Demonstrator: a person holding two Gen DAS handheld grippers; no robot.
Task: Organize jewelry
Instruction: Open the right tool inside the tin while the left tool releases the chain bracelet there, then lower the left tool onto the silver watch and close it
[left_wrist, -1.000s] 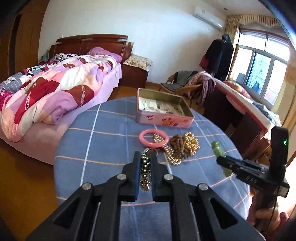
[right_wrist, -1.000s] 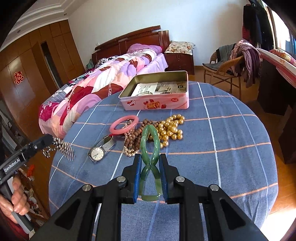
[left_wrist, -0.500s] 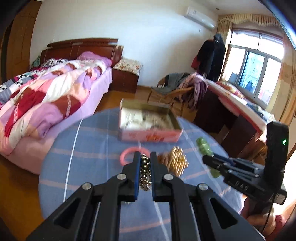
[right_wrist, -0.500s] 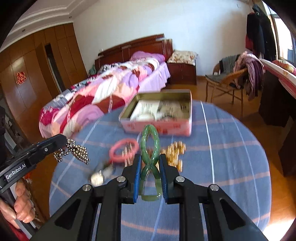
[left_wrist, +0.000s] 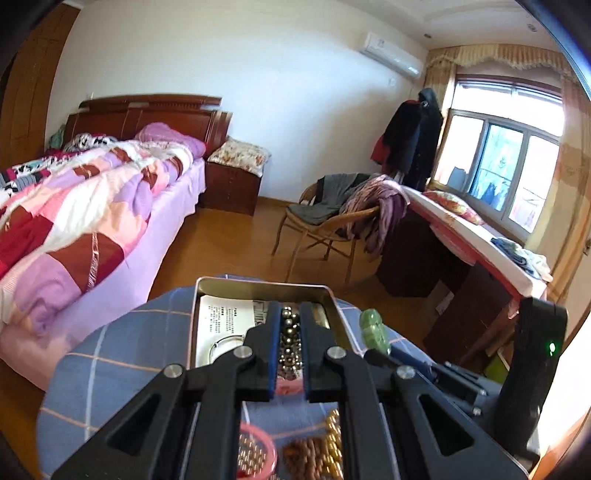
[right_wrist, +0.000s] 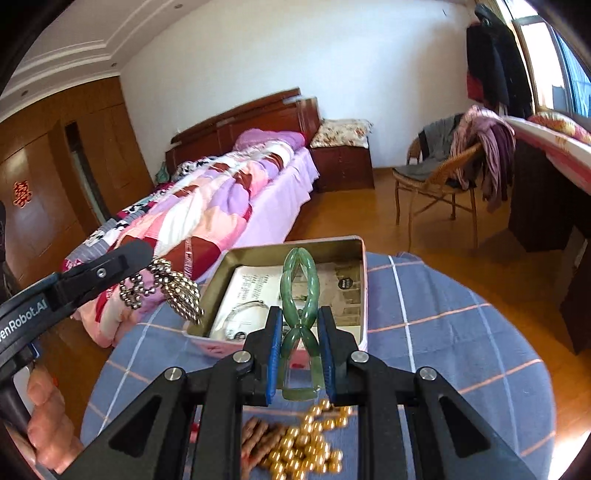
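From the left wrist, the left gripper (left_wrist: 288, 325) is clamped on a silver bead chain (left_wrist: 289, 341) above the open pink tin (left_wrist: 264, 286); a pink bangle (left_wrist: 258, 452) lies on the blue checked tablecloth (left_wrist: 110, 365). From the right wrist, the right gripper (right_wrist: 300, 328) pinches a green jade bangle (right_wrist: 299, 295) over the tin, with gold beads (right_wrist: 306, 450) below.

Both grippers carrying forward from the jewelry pile, silver bead chain (left_wrist: 289, 341) and green bangle (right_wrist: 298, 291) now arriving over the tin (right_wrist: 360, 295)
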